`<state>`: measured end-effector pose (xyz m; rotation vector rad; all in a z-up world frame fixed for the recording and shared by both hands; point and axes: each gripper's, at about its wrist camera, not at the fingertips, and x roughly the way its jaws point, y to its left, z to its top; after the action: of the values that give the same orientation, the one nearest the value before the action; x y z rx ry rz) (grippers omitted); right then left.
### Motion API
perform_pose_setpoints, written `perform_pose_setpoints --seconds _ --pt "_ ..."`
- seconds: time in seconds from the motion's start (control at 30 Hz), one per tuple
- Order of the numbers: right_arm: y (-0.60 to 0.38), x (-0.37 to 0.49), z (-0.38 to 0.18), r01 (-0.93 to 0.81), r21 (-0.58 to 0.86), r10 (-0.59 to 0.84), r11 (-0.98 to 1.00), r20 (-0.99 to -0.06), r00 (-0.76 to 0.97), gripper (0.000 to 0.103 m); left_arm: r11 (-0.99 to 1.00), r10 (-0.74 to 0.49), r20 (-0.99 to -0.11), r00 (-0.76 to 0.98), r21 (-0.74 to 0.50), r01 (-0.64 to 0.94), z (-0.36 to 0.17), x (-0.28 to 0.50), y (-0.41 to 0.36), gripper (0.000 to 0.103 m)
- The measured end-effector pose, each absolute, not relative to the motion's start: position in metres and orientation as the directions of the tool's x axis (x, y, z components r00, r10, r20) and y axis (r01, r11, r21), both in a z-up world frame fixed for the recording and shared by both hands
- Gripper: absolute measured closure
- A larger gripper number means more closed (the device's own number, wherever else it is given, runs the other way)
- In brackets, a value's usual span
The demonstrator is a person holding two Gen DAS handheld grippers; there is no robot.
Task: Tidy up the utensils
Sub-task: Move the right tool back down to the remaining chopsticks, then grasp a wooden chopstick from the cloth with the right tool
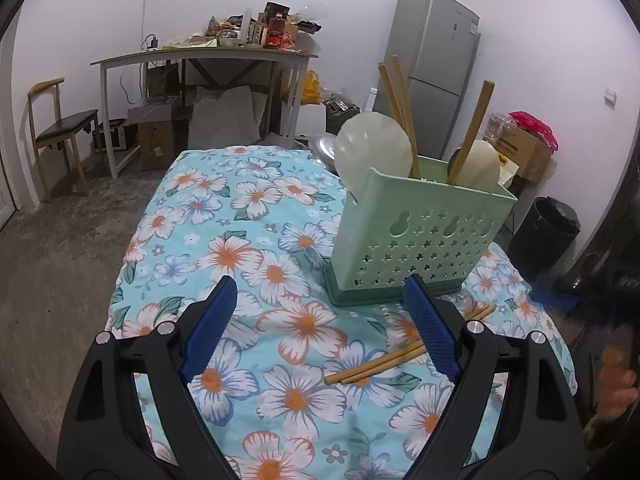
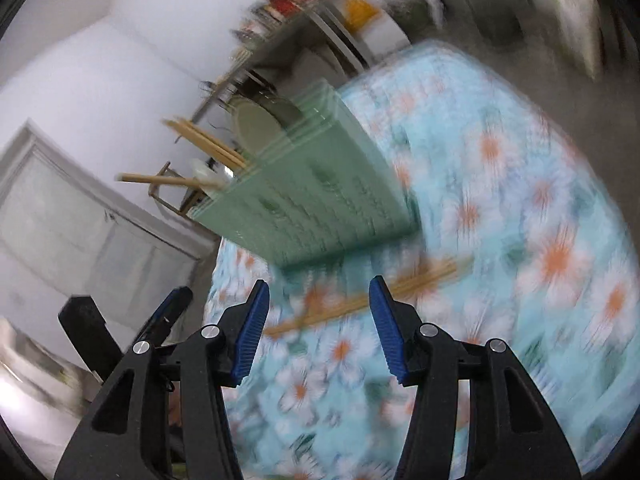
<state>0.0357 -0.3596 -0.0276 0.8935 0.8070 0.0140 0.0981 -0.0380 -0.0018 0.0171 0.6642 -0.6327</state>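
A pair of chopsticks [image 1: 404, 354] lies loose on the flowered cloth [image 1: 248, 216] covering the counter, just in front of the green holder [image 1: 420, 236], which already stands upright with two spoons and several chopsticks in it. The pair's long axis runs slantwise across the cloth, one end toward the holder's base, the other out toward the near edge.

In the left wrist view the left gripper [image 1: 320, 320] has its jaws spread wide with nothing between them, and the pair crosses under its right-hand finger. The right wrist view is blurred, yet the right gripper [image 2: 318, 322] also shows released, empty jaws, parted about halfway, and the chopsticks [image 2: 360, 300] lie just ahead of the fingertips, crossing the gap at a slant.

The right gripper looks better aimed for the pick. Its jaws would need to straddle the pair across its length.
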Motion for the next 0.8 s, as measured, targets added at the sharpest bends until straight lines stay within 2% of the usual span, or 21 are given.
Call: perform_pose_setpoints --seconds 0.1,0.27,0.67,0.73,0.8 --pt "-0.363 0.033 -0.064 0.372 0.763 0.402 0.528 -0.611 0.682 0.052 0.808 -0.543 -0.587 0.6 -0.173 0.563 -0.006 0.098 -0.041 0.022" --pt "-0.371 0.034 -0.093 0.426 0.816 0.449 0.391 -0.573 0.685 0.052 0.8 -0.538 -0.601 0.591 -0.144 0.583 -0.01 0.094 -0.046 0.022" --pt "-0.37 0.059 -0.119 0.47 0.851 0.461 0.236 -0.524 0.717 0.052 0.791 -0.541 -0.621 0.566 -0.149 0.593 -0.017 0.093 -0.044 0.022" --pt "-0.371 0.062 -0.119 0.468 0.853 0.455 0.232 -0.521 0.723 0.054 0.791 -0.543 -0.624 0.562 -0.157 0.591 -0.018 0.093 -0.044 0.022" --pt "-0.372 0.065 -0.122 0.471 0.852 0.448 0.227 -0.521 0.726 0.06 0.79 -0.546 -0.626 0.556 -0.164 0.591 -0.018 0.093 -0.044 0.022"
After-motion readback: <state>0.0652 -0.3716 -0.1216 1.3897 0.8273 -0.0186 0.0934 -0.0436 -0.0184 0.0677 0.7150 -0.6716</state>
